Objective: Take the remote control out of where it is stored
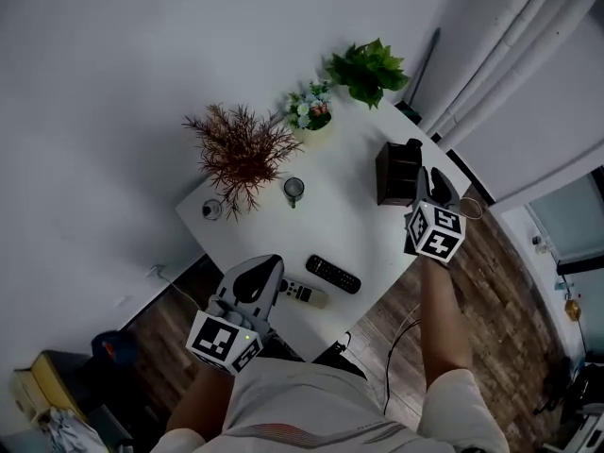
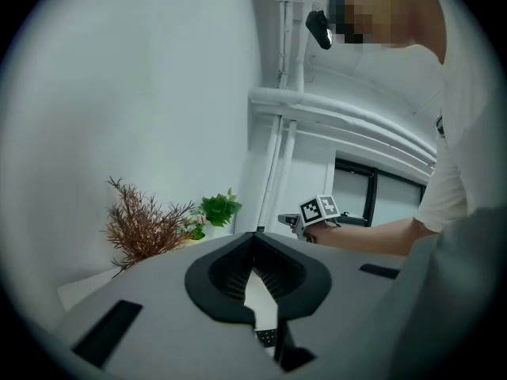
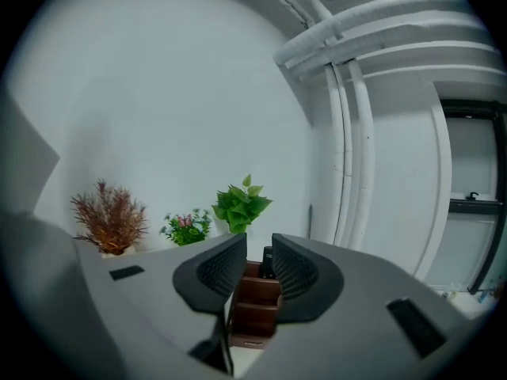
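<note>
A dark brown stepped holder (image 1: 392,173) stands at the right edge of the white table (image 1: 349,225). In the right gripper view the holder (image 3: 255,307) shows straight ahead, with a dark remote (image 3: 267,261) standing upright in its back slot. My right gripper (image 1: 421,159) hovers at the holder's right side; its jaws (image 3: 257,248) stand a little apart with nothing between the pads. My left gripper (image 1: 269,262) hangs over the table's front left corner, its tips (image 2: 256,236) closed together on nothing.
A black remote (image 1: 332,274) and a white remote (image 1: 307,293) lie flat near the front edge, by the left gripper. A red-brown dry plant (image 1: 241,154), a small cup (image 1: 293,190), a flower pot (image 1: 311,111) and a green plant (image 1: 368,69) line the back.
</note>
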`<state>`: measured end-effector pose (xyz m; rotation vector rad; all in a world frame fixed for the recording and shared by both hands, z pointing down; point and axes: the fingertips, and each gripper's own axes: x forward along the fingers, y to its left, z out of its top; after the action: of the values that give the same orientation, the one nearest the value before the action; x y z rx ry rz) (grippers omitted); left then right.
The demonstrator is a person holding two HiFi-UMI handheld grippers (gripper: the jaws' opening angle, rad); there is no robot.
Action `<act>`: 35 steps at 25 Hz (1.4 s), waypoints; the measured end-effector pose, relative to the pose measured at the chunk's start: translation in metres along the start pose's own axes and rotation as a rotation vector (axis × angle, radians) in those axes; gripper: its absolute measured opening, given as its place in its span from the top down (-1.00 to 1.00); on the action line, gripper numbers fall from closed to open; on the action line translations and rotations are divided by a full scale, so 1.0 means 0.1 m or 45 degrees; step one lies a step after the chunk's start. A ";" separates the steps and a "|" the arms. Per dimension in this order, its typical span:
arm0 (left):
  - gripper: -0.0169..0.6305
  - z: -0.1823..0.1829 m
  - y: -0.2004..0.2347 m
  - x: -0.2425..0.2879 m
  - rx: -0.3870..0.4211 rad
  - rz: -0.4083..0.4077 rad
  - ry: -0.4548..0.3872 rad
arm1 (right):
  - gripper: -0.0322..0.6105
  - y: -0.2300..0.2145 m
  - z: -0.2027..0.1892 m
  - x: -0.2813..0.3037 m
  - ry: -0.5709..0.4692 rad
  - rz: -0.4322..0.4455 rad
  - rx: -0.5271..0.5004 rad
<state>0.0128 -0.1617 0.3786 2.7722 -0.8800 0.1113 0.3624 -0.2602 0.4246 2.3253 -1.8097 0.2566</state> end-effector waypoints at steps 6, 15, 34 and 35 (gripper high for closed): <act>0.92 -0.20 0.35 -0.08 -0.051 0.072 0.058 | 0.48 -0.13 -0.27 0.71 0.095 -0.085 0.038; 0.92 -0.38 0.57 -0.02 -0.103 0.072 0.113 | 0.33 -0.27 -0.55 1.24 0.234 -0.159 0.087; 0.92 -0.32 0.36 0.16 -0.075 0.032 0.096 | 0.33 -0.18 0.03 0.96 0.038 -0.060 0.061; 0.92 -0.31 0.34 0.16 -0.069 0.028 0.092 | 0.33 -0.15 0.13 0.86 0.006 -0.038 0.050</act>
<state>0.0060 -0.1904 0.4171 2.6910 -0.8820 0.1869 0.3979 -0.3404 0.4324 2.3744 -1.7819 0.2951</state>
